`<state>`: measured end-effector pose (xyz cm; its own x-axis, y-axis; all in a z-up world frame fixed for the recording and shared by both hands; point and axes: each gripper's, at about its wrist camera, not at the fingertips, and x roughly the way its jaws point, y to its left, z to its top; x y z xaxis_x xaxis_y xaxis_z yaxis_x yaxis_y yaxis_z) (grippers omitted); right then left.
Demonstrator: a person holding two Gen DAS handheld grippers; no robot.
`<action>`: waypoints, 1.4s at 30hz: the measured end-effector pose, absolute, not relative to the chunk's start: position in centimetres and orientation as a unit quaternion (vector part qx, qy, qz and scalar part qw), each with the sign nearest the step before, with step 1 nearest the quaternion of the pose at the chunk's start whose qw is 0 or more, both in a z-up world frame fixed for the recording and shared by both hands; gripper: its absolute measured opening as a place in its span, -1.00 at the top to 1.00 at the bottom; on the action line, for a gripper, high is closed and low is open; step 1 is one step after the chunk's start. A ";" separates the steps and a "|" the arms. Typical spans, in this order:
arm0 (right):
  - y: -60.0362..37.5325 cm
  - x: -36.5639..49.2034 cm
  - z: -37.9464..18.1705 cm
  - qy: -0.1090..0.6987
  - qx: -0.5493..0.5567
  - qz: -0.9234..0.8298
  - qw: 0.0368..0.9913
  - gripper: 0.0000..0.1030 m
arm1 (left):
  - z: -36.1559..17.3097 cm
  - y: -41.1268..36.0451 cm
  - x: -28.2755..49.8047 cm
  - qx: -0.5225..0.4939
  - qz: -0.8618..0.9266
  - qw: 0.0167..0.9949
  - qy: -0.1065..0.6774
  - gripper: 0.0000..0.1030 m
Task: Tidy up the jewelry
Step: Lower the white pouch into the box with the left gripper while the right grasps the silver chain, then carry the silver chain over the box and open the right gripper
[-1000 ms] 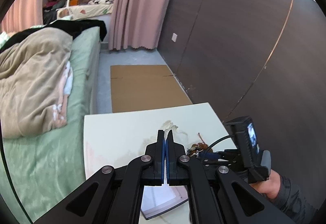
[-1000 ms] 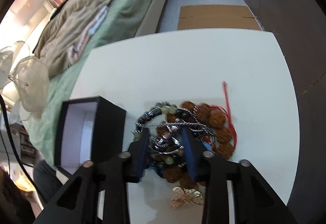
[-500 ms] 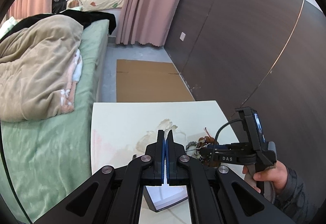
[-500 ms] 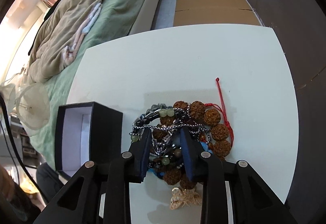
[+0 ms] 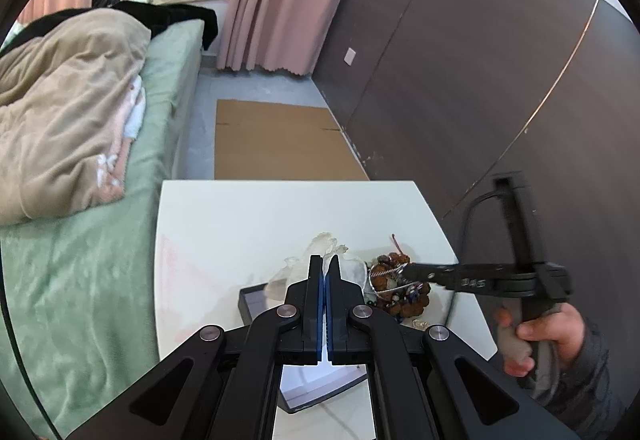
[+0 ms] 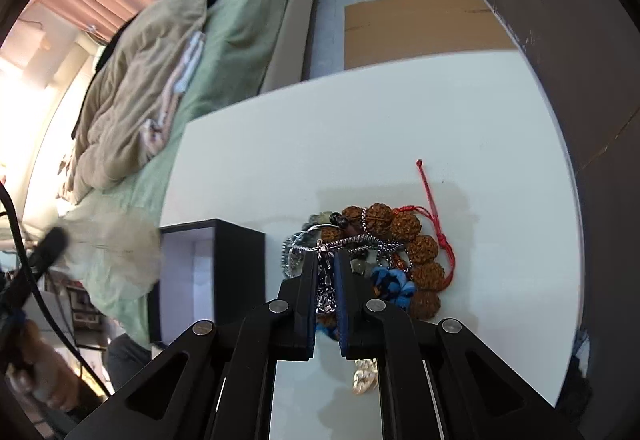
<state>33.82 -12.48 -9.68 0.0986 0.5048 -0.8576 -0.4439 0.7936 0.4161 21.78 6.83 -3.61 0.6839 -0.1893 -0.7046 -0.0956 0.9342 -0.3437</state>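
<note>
A silver chain sits atop the jewelry pile on the white bench, pinched by the right hand-held gripper. An open black box stands just beside. The left hand-held gripper is pressed together, holding nothing.

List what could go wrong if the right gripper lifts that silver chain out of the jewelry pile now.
1. The silver chain pinched by the right gripper lies draped across the brown bead bracelet and dark beads, so lifting may drag the whole tangle.
2. The red cord could snag.
3. Trailing pieces might catch the rim of the open black box beside the pile.
</note>
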 end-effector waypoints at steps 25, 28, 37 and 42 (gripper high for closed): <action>-12.4 29.1 8.4 0.426 0.032 0.393 0.814 0.82 | -3.5 7.8 21.2 -0.224 -0.008 0.886 0.407 -0.75; -11.5 28.4 9.7 0.414 0.031 0.407 0.813 0.83 | -3.2 8.3 20.9 -0.218 0.006 0.884 0.414 -0.75; -8.3 26.3 8.8 0.421 0.019 0.439 0.793 0.82 | -3.2 10.5 18.7 -0.223 0.043 0.874 0.429 -0.76; -6.6 25.8 5.7 0.447 0.018 0.440 0.779 0.82 | -3.5 11.7 17.4 -0.213 0.074 0.869 0.440 -0.76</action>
<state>25.85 -6.61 5.68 0.2136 0.7009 -0.6805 -0.6688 0.6127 0.4212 17.44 11.66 -3.51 0.6022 -0.0578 -0.7963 -0.3163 0.8985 -0.3045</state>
